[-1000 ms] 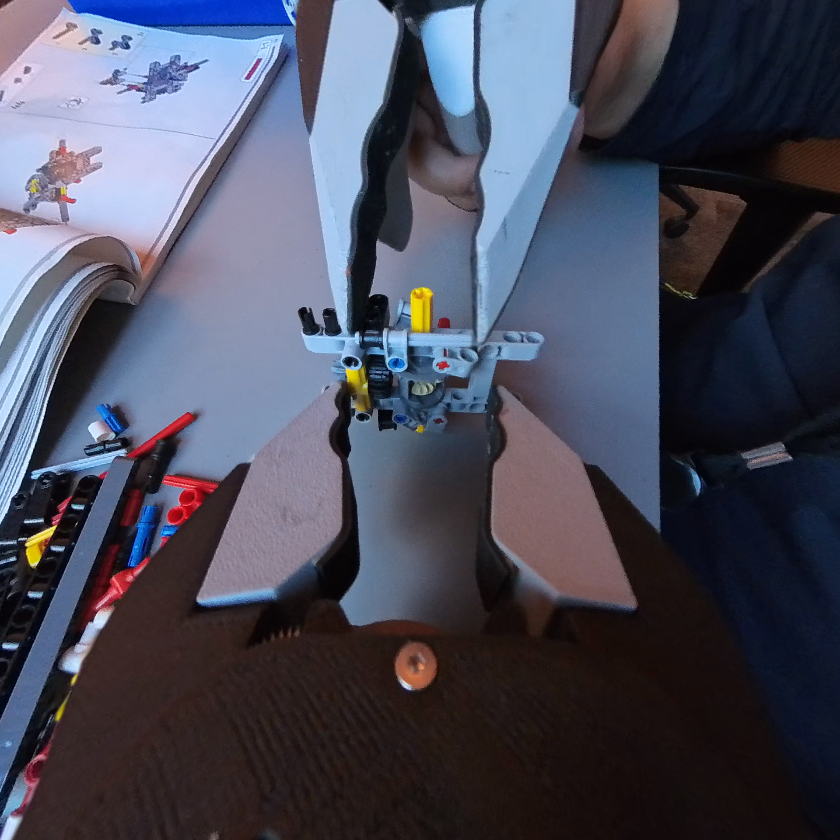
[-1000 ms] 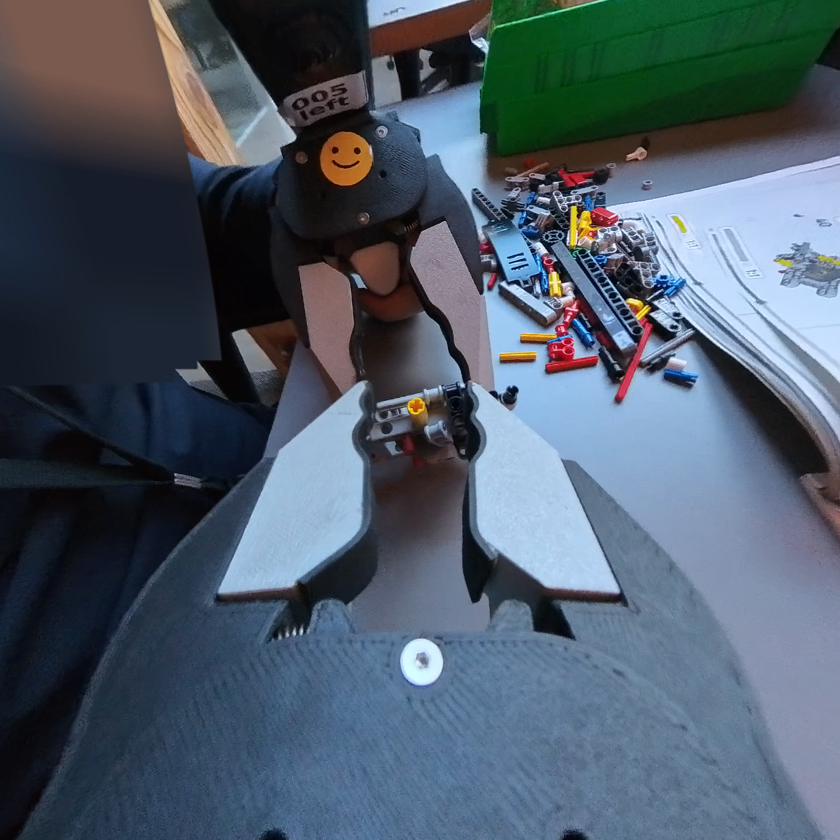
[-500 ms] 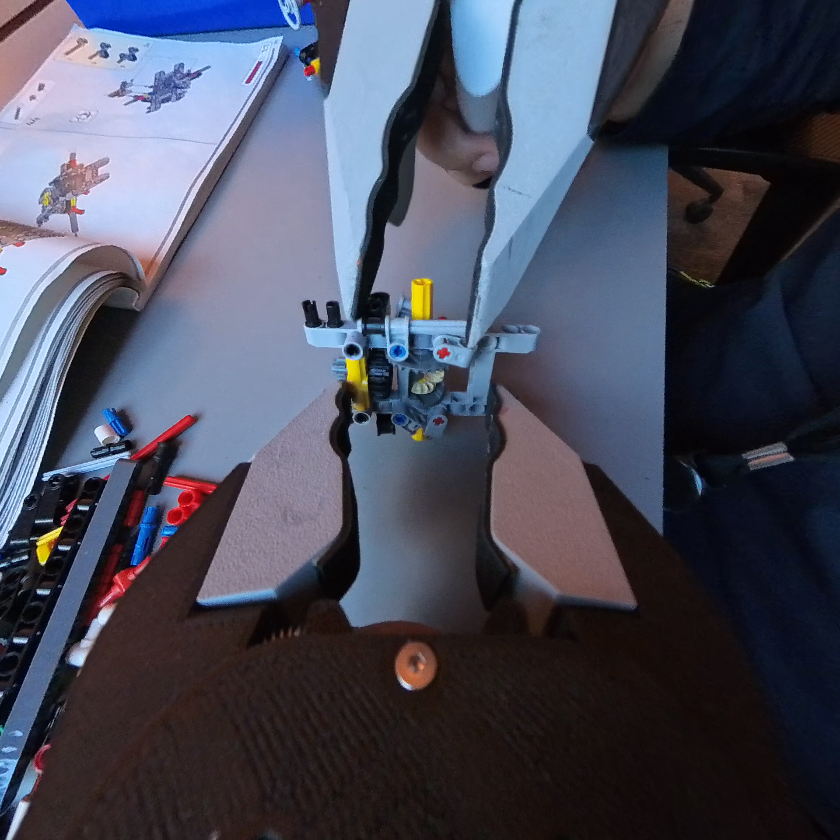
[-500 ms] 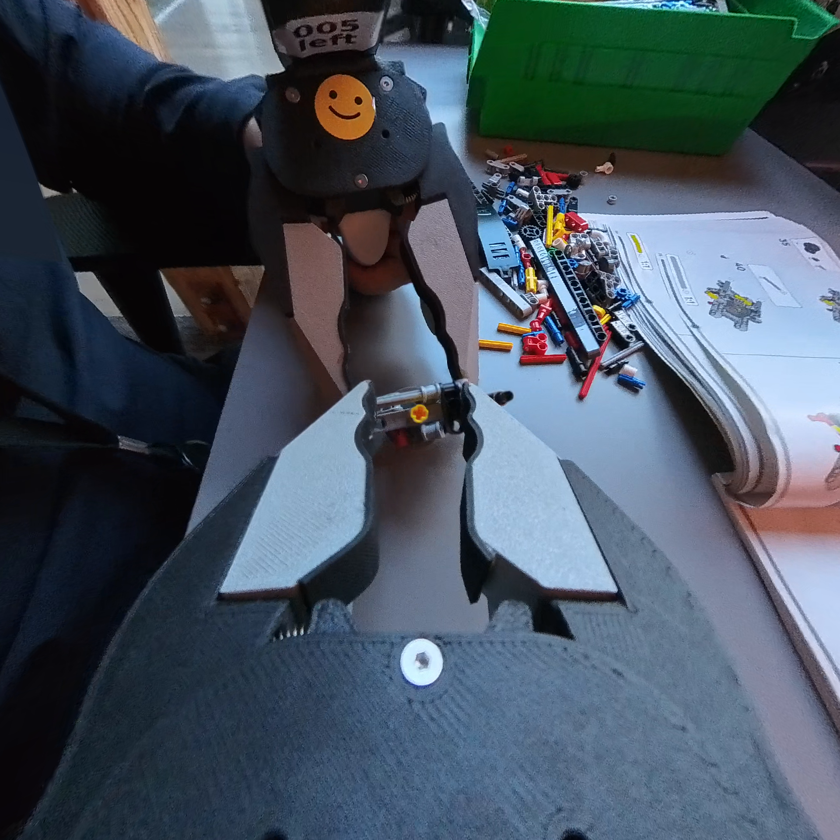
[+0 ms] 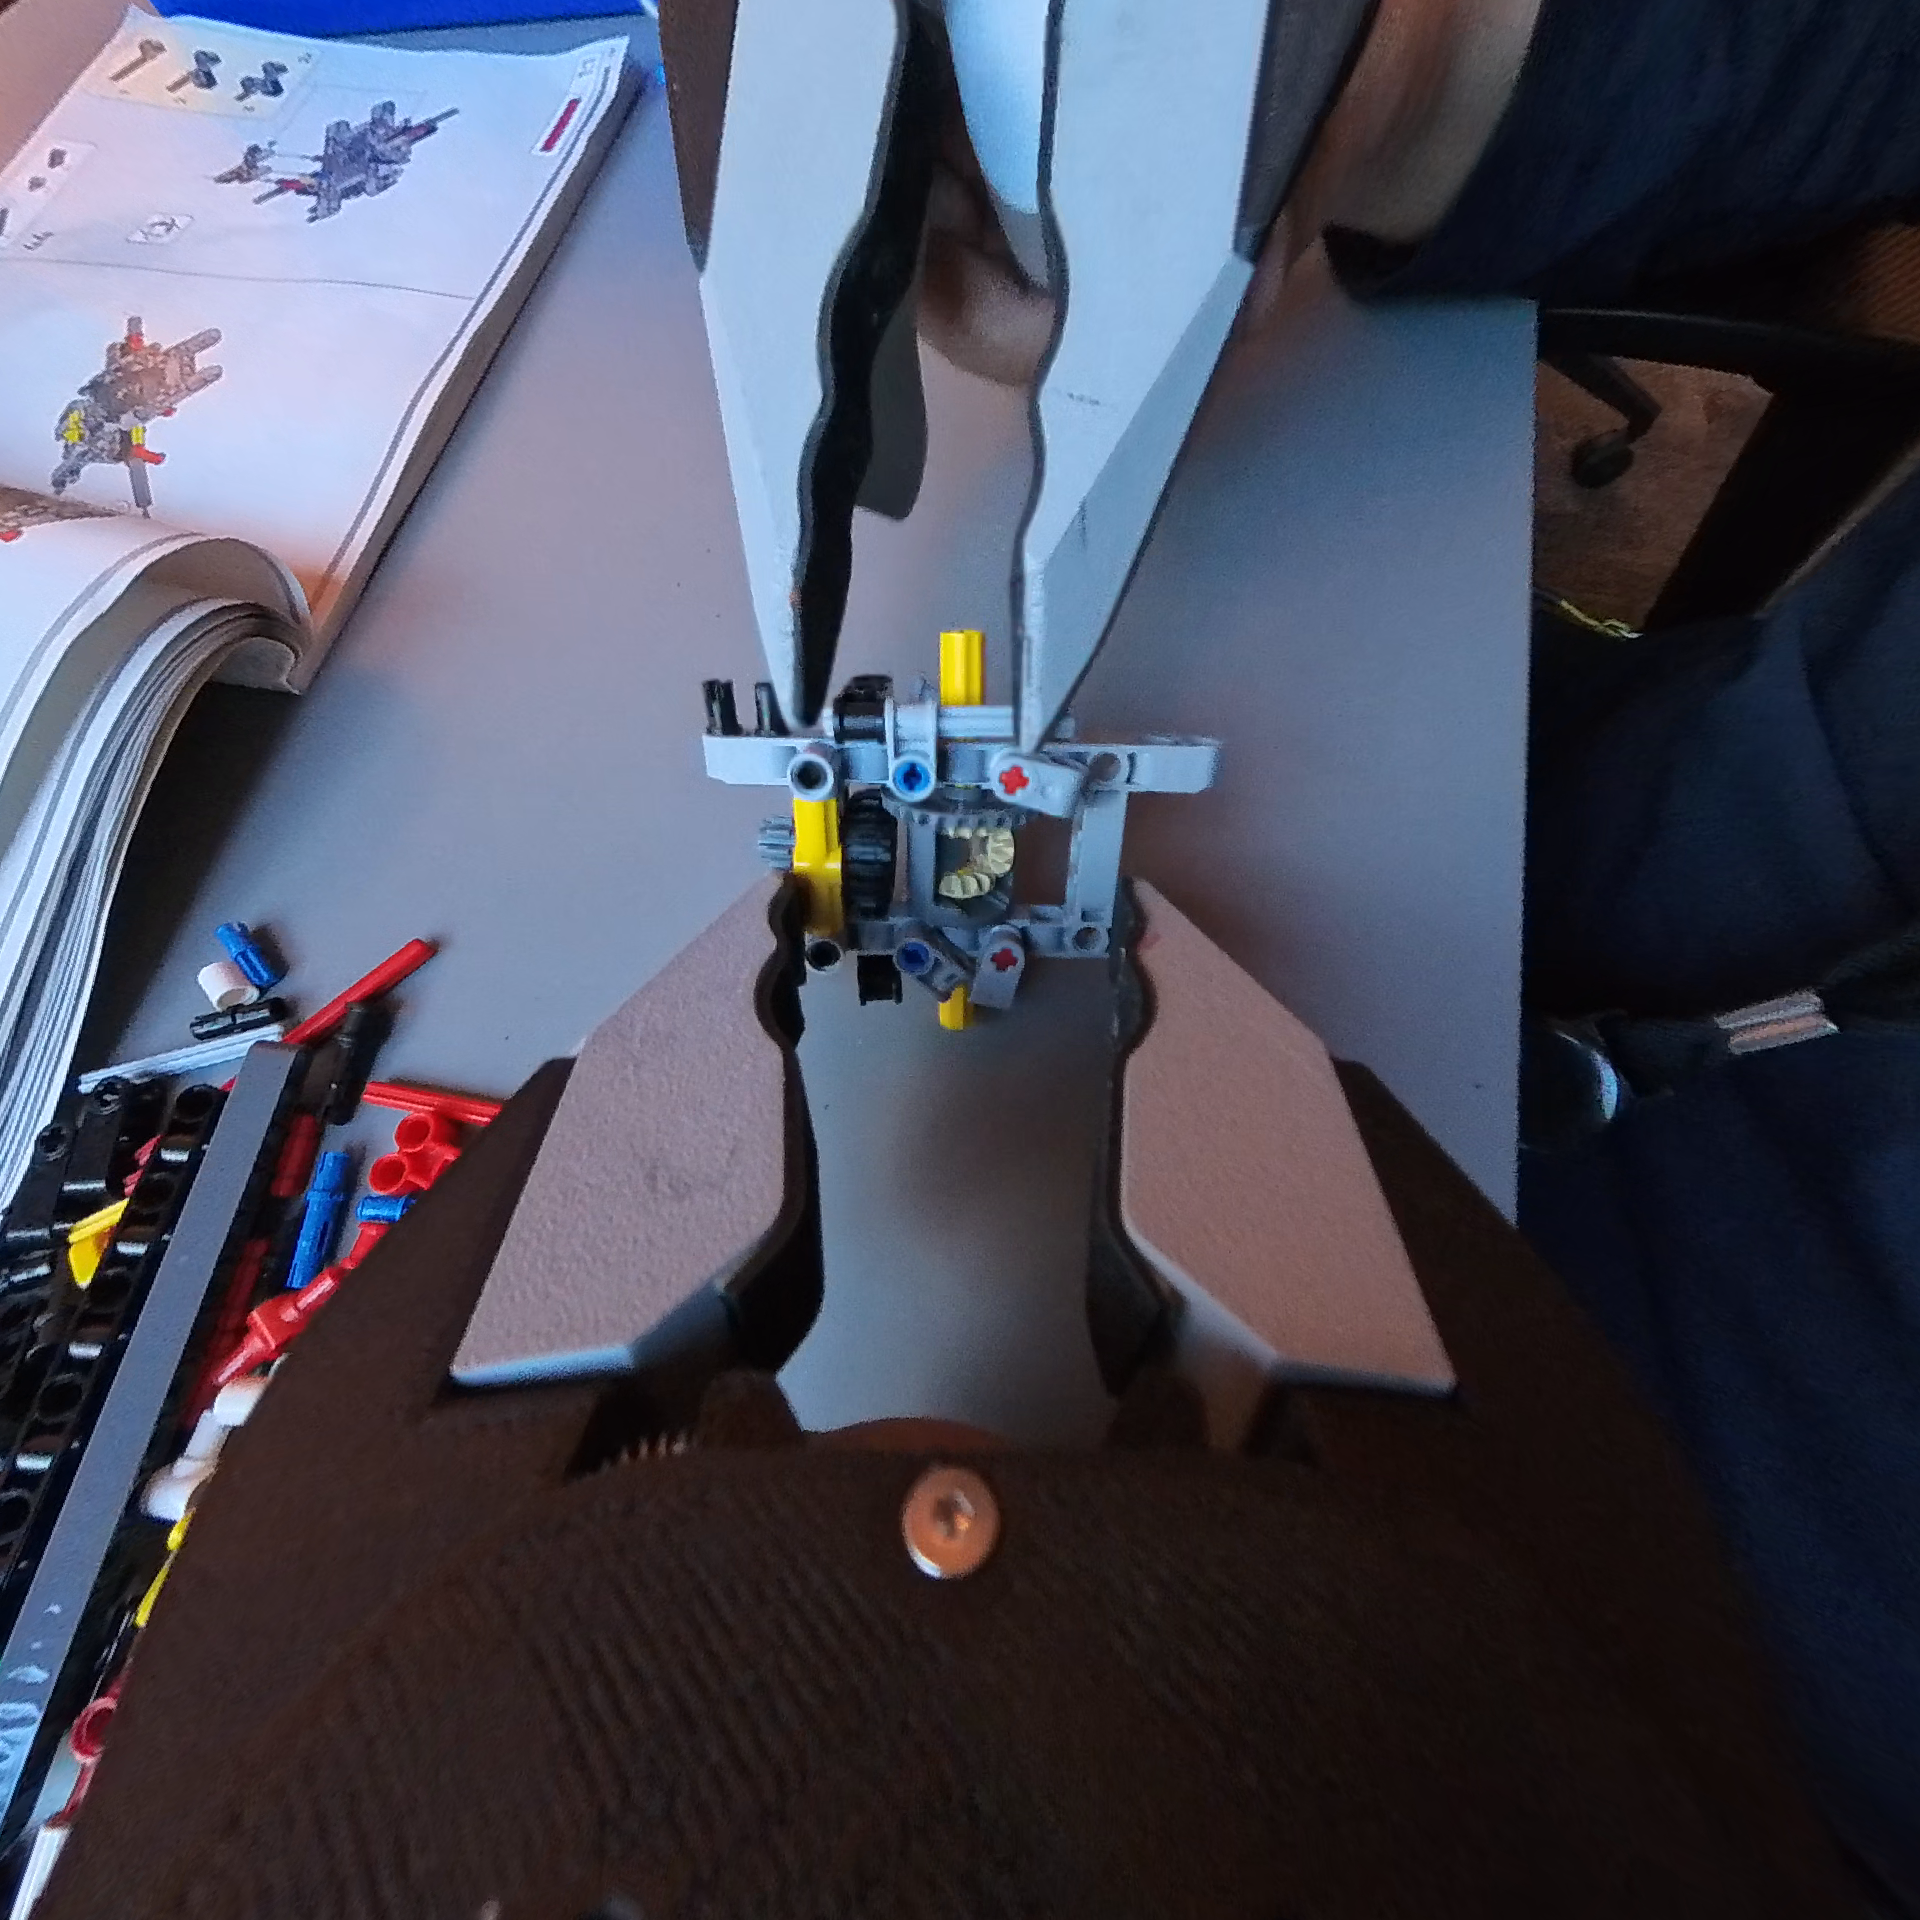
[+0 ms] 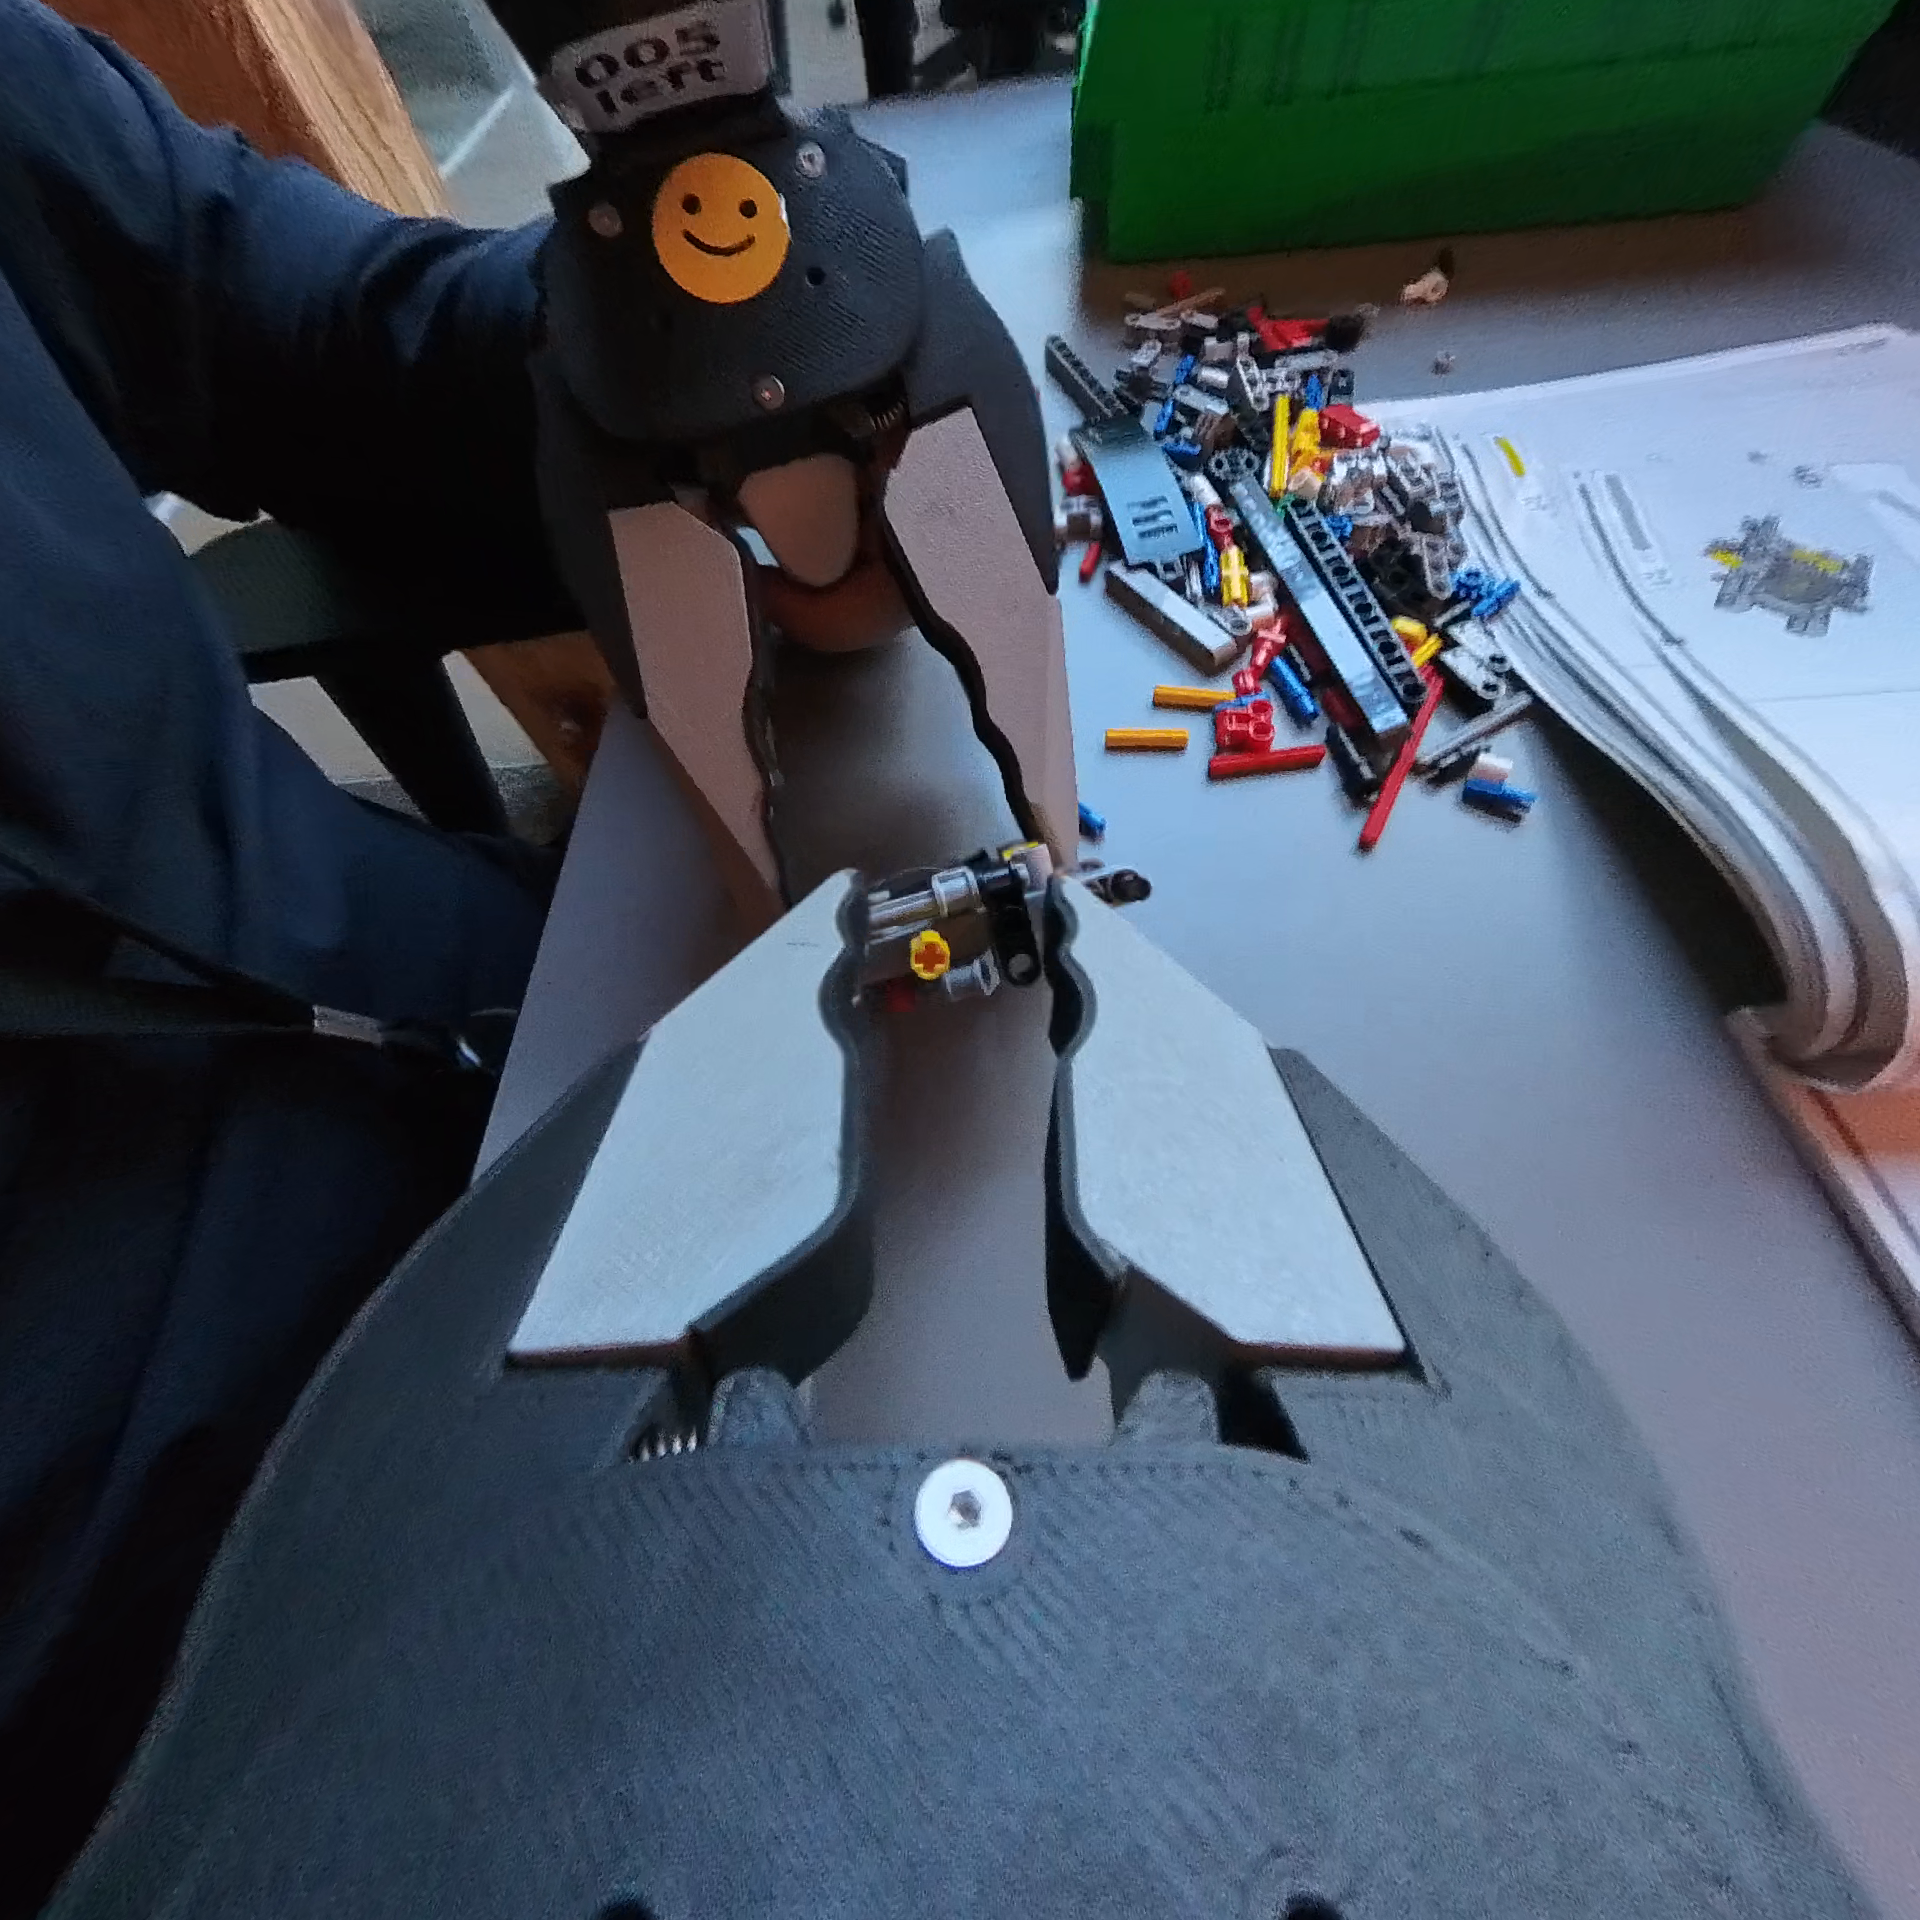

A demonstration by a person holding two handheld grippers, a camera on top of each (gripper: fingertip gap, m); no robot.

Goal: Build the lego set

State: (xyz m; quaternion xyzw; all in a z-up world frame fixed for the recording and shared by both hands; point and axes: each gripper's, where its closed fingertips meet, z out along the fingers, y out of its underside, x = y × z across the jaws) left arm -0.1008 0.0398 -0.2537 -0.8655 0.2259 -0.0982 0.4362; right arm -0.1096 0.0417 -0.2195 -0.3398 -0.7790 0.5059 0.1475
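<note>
- The left gripper (image 5: 956, 914) grips the near end of a small grey gear assembly (image 5: 961, 831) of building-toy parts, with its pads pressed on the yellow beam on one side and the grey frame on the other.
- The right gripper (image 6: 951, 935) clamps the far end of the same assembly (image 6: 951, 935); in the left wrist view its fingertips (image 5: 810, 707) come down onto the top crossbeam.
- From the right wrist view most of the assembly is hidden behind that gripper's own fingers; only a yellow axle end, a black connector and grey pins show.
- The assembly hangs between the two grippers over the grey table (image 5: 520, 644).
- A pile of loose parts (image 6: 1309, 582) lies well apart, beside an open instruction booklet (image 6: 1714, 582) that is cut off at the edge.
- A green bin (image 6: 1455, 114) stands behind the pile, its top out of frame.
</note>
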